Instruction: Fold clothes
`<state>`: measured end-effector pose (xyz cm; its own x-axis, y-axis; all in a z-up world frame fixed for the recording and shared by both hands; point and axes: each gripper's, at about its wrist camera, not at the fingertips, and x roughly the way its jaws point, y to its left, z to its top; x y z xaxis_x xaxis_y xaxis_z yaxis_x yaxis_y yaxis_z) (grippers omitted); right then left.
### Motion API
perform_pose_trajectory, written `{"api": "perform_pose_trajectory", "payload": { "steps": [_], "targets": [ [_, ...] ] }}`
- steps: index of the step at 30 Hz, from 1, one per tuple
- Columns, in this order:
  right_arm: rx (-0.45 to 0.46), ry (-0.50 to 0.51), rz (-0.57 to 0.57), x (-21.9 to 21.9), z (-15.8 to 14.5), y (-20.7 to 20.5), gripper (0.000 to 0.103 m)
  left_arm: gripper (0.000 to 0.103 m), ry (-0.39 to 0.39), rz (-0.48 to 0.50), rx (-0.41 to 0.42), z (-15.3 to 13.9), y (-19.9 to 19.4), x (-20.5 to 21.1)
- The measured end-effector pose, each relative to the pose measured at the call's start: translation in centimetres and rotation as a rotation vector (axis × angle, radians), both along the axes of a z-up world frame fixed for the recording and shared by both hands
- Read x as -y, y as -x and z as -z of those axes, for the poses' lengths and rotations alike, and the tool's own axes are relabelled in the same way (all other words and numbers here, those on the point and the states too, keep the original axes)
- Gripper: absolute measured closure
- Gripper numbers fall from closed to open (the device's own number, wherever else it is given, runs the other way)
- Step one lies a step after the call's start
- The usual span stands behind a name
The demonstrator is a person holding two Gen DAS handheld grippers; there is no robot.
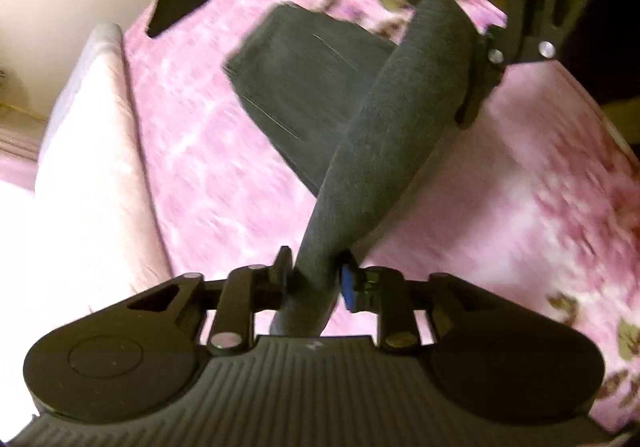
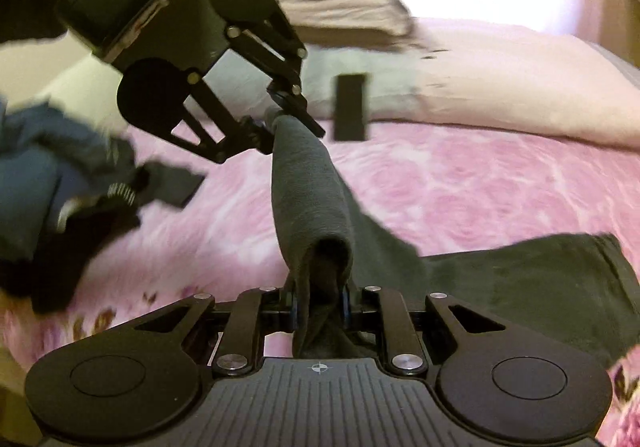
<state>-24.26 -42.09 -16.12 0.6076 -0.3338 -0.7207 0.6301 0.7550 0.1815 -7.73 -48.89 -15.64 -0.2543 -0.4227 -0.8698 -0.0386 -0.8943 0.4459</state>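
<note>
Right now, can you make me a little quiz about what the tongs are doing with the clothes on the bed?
1. True or false: both tongs, the left tongs and the right tongs, are shut on the same dark grey garment.
2. What lies under the garment? A) a wooden floor B) a pink flowered bedspread C) a glass table
3. Fill in: in the right wrist view, the pile of dark clothes lies to the ____ of the stretched garment.

Key: 1 true; 2 B; 3 left
</note>
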Motion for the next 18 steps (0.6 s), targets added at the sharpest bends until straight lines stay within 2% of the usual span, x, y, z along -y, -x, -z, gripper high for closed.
{"api": "perform_pose_trajectory", "payload": {
  "steps": [3, 5, 9, 12, 14, 15, 18],
  "targets": [
    [0.082, -0.047, 0.100, 4.3, -1.1, 4.3, 0.086, 0.065, 0.023, -0.040, -0.054, -1.6, 4.2, 3.4],
    [0.126, -0.076, 0.166, 7.2, -1.4, 7.4, 0.086, 0.064, 0.047, -0.077, -0.102, -2.6, 6.9, 5.4],
    [0.201, -0.173, 0.299, 13.3, 0.8, 14.1, 0.086, 0.056, 0.063, -0.147, -0.201, -3.8, 12.4, 9.5],
    [0.258, -0.254, 0.401, 17.8, 3.1, 19.2, 0.086, 0.056, 0.061, -0.151, -0.177, -1.9, 16.5, 11.8],
    [0.289, -0.316, 0.485, 20.8, 5.8, 22.3, 0.086, 0.056, 0.024, -0.161, -0.160, 0.1, 18.4, 12.7],
    [0.308, -0.363, 0.534, 22.3, 7.7, 23.8, 0.086, 0.056, 0.000, -0.165, -0.150, 1.4, 19.3, 13.0],
    [0.356, -0.583, 0.652, 26.0, 13.5, 28.0, 0.086, 0.056, -0.066, -0.171, -0.108, 5.7, 21.4, 13.4]
  ]
}}
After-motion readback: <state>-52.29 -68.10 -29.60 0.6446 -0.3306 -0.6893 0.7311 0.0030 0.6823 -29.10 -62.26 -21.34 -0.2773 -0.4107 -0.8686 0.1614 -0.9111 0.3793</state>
